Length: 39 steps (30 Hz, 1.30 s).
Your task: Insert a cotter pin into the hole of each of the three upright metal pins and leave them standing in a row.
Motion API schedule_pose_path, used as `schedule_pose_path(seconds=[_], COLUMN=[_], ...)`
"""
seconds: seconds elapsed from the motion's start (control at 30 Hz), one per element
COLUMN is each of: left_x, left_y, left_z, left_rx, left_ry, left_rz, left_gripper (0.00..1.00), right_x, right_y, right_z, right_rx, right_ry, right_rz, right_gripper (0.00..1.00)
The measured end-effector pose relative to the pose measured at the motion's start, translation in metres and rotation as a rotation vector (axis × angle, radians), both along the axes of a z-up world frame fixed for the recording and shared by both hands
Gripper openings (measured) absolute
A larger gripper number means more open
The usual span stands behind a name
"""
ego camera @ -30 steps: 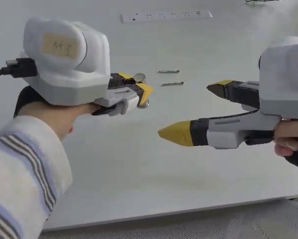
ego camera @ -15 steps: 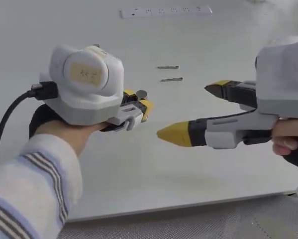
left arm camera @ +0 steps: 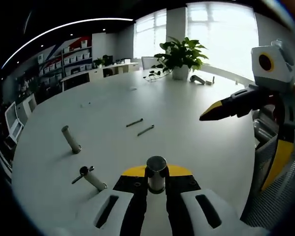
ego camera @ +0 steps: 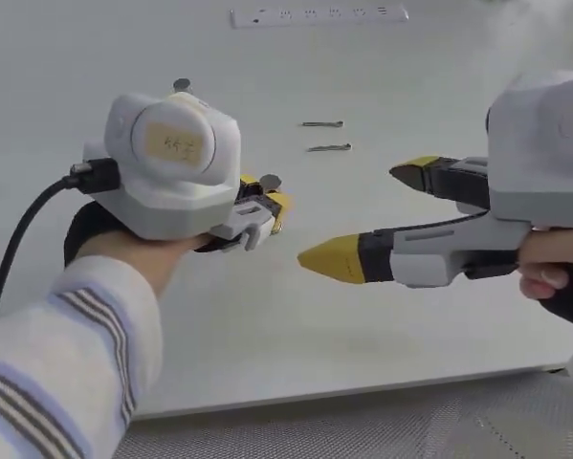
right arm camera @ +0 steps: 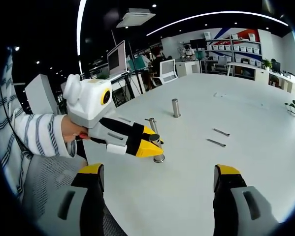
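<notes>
My left gripper (ego camera: pixel 270 205) is shut on an upright metal pin (left arm camera: pixel 156 172), whose foot rests on the white table (right arm camera: pixel 158 158). A second pin (left arm camera: pixel 71 139) stands alone farther off. A third pin (left arm camera: pixel 91 177) carries a cotter pin through its top; in the right gripper view this pin (right arm camera: pixel 151 123) stands just behind the left gripper (right arm camera: pixel 146 143). Two loose cotter pins (ego camera: pixel 322 124) (ego camera: pixel 329 148) lie side by side on the table beyond. My right gripper (ego camera: pixel 358 216) hovers open and empty to the right of the held pin, above the table.
A white power strip (ego camera: pixel 319 14) lies along the far edge of the table (ego camera: pixel 267 335). A black cable (ego camera: pixel 18 239) trails from the left gripper. A potted plant (left arm camera: pixel 180 56) stands at the table's far end in the left gripper view.
My left gripper has drawn the held pin a little nearer to me, away from the loose cotter pins, and its body has turned. The right gripper has stayed in place, open.
</notes>
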<state>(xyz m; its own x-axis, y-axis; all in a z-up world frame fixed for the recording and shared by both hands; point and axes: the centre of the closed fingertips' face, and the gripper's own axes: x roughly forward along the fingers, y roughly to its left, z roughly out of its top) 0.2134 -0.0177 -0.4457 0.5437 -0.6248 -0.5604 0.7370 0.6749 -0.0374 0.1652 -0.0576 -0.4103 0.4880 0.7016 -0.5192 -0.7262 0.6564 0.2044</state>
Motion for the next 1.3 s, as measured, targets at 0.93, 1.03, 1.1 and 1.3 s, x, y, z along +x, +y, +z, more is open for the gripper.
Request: schedule_pose_path(seconds=[0.93, 1.03, 1.1, 1.3], left_x=[-0.009, -0.010, -0.011, -0.009], left_y=[0.001, 0.001, 0.000, 0.001], left_z=[-0.010, -0.011, -0.011, -0.011], left_rx=[-0.036, -0.028, -0.022, -0.047], left_ry=[0.005, -0.010, -0.022, -0.026], left_rz=[0.014, 0.011, 0.009, 0.037], left_gripper=[0.09, 0.09, 0.09, 0.10], right_x=[0.000, -0.001, -0.001, -0.002], right_y=[0.004, 0.004, 0.004, 0.003], right_z=[-0.004, -0.004, -0.003, -0.002], right_rx=[-0.003, -0.008, -0.009, -0.005], right_ry=[0.017, 0.018, 0.017, 0.015], right_rz=[0.008, 0.013, 0.018, 0.016], right_gripper=[0.87, 0.86, 0.86, 0.86])
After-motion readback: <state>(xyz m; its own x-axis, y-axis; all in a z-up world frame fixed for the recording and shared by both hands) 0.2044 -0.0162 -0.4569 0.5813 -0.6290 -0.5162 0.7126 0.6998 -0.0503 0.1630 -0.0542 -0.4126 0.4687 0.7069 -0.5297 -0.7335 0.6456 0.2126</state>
